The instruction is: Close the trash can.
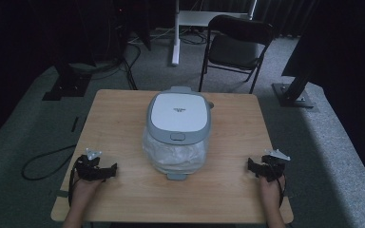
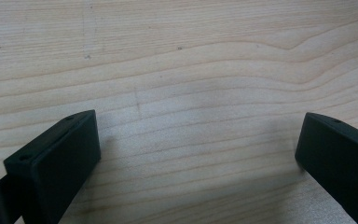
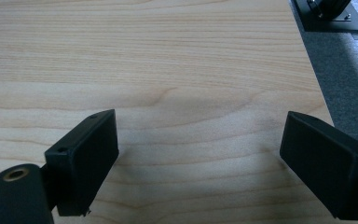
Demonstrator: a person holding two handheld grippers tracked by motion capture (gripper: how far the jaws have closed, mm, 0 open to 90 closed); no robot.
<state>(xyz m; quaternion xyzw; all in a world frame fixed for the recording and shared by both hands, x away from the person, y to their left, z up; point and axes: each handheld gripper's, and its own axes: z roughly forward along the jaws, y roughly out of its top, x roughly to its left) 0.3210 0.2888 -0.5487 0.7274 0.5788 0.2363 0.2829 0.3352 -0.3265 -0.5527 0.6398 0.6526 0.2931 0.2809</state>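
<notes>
- From above, a lidded bin (image 1: 178, 133) sits mid-table (image 1: 123, 114), well apart from the left gripper (image 1: 110, 170) and right gripper (image 1: 251, 166).
- Both gripper views show jaws spread wide over bare wood.

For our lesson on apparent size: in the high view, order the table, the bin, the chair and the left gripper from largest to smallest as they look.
1. Table
2. Bin
3. Chair, close to the bin in looks; it stands farther off, so true size is unsure
4. Left gripper
</notes>
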